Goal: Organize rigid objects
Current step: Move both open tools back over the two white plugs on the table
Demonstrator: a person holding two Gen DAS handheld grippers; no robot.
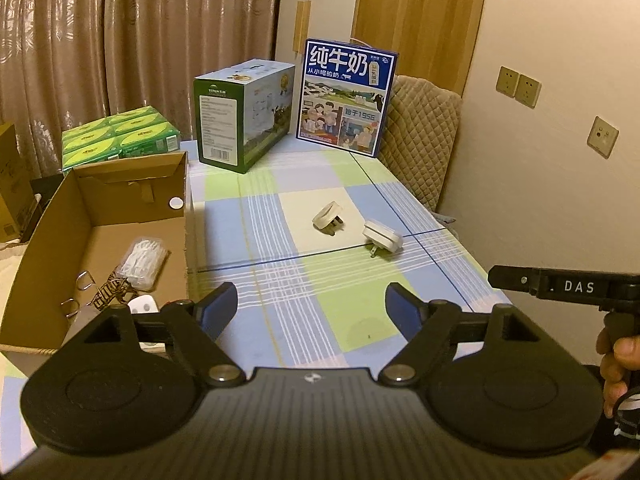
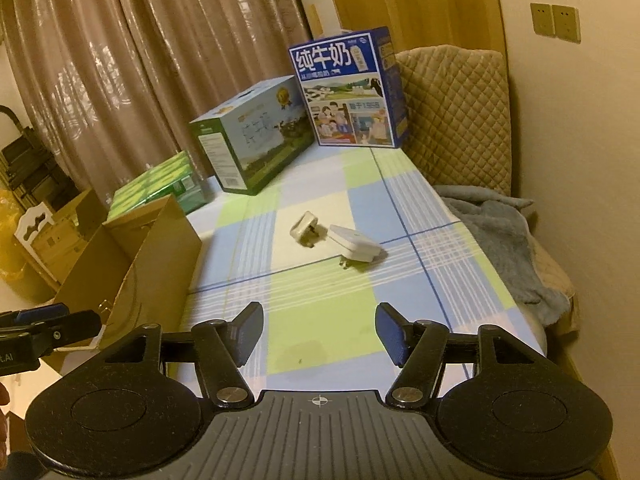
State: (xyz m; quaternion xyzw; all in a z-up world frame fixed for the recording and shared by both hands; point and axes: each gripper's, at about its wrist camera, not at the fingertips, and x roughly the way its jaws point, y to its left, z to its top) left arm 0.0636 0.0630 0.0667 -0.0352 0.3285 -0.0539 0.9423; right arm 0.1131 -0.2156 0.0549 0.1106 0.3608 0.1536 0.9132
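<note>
Two white plug adapters lie mid-table on the checked cloth: a round one (image 1: 329,218) (image 2: 305,229) and a square one (image 1: 382,236) (image 2: 355,245) just right of it. An open cardboard box (image 1: 100,236) (image 2: 156,264) stands at the left and holds a clear packet of white pieces (image 1: 144,261), metal clips and a small wooden piece. My left gripper (image 1: 311,307) is open and empty, well short of the adapters, beside the box's near corner. My right gripper (image 2: 319,331) is open and empty too, nearer me than the adapters.
At the back stand a blue milk carton box (image 1: 345,96) (image 2: 352,92), a green-and-white box (image 1: 244,112) (image 2: 252,136) and a pack of green cartons (image 1: 120,136) (image 2: 160,184). A padded chair (image 1: 420,136) (image 2: 456,120) and a grey blanket (image 2: 500,240) sit along the table's right edge.
</note>
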